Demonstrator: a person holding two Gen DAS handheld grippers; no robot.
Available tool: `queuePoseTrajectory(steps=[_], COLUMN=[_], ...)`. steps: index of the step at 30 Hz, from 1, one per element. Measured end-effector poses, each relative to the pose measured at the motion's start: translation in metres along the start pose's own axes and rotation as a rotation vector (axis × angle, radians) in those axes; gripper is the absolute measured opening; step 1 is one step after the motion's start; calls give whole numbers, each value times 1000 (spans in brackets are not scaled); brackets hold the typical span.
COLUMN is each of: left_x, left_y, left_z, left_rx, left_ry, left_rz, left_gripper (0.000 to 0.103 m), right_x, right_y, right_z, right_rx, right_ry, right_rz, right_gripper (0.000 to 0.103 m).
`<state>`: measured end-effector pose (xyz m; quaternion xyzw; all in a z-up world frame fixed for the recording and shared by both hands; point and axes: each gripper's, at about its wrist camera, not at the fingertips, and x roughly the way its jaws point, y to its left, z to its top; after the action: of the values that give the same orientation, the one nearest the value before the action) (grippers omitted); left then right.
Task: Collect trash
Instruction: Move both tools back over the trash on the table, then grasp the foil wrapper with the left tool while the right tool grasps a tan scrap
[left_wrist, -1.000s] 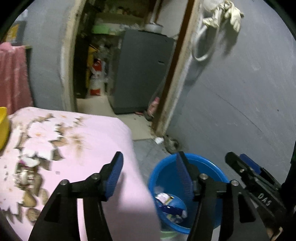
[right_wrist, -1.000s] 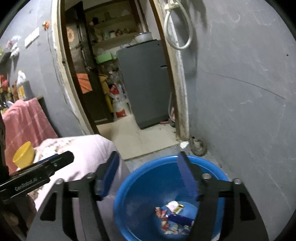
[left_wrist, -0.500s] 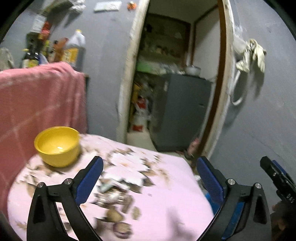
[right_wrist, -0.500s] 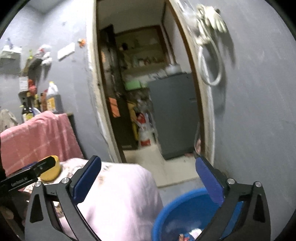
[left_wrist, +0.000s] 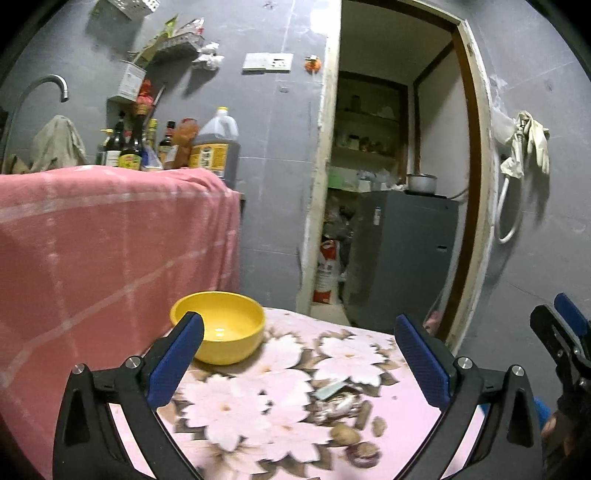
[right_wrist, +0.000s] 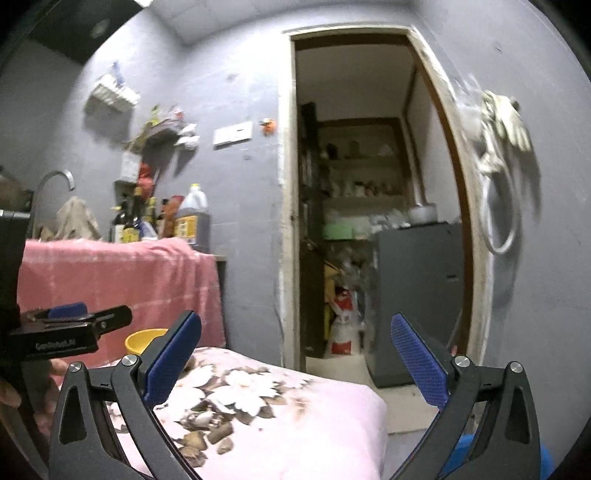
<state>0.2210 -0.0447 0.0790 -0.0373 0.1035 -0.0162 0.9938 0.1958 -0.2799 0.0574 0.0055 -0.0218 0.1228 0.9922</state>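
Both the left tool (left_wrist: 299, 354) and the right tool (right_wrist: 295, 354) stand wide apart and carry nothing. The trash (left_wrist: 345, 406) lies on the flowered surface (left_wrist: 258, 417), near the yellow bowl (left_wrist: 218, 332). I judge this a reaching step; next the left tool should lower over one scrap.

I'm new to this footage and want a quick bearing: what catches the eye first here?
The yellow bowl stands out, sitting at the far left of the pink flowered tablecloth, in front of a pink draped cloth. Both the left gripper and the right gripper hang wide open and empty above the table. Beyond them, an open doorway shows a grey fridge.
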Motion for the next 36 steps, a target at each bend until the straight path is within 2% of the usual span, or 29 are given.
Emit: queuePoseTrajectory(steps=[8, 13, 20, 25, 32, 34, 35, 36], left_x=[-11, -3, 29, 57, 84, 92, 94, 97], left_y=[23, 28, 34, 34, 32, 29, 27, 25], left_z=[-15, -25, -38, -48, -64, -68, -69, -70], left_rx=[51, 91, 100, 106, 84, 91, 97, 103], left_ry=[-46, -11, 140, 286, 421, 463, 478, 494], left_rz=[44, 41, -1, -16, -72, -107, -115, -128], left_gripper=[101, 101, 101, 101, 100, 99, 96, 91], right_x=[8, 19, 37, 55, 76, 85, 89, 94], right_y=[37, 42, 41, 43, 43, 42, 42, 41], right_z=[-17, -25, -36, -48, -66, -74, -77, -83], right_rx=[-126, -140, -129, -154, -151, -147, -145, -139], right_ry=[21, 88, 207, 334, 496, 567, 594, 636], right_rz=[24, 24, 36, 31, 69, 72, 75, 85], right_gripper=[103, 103, 103, 103, 102, 94, 90, 83])
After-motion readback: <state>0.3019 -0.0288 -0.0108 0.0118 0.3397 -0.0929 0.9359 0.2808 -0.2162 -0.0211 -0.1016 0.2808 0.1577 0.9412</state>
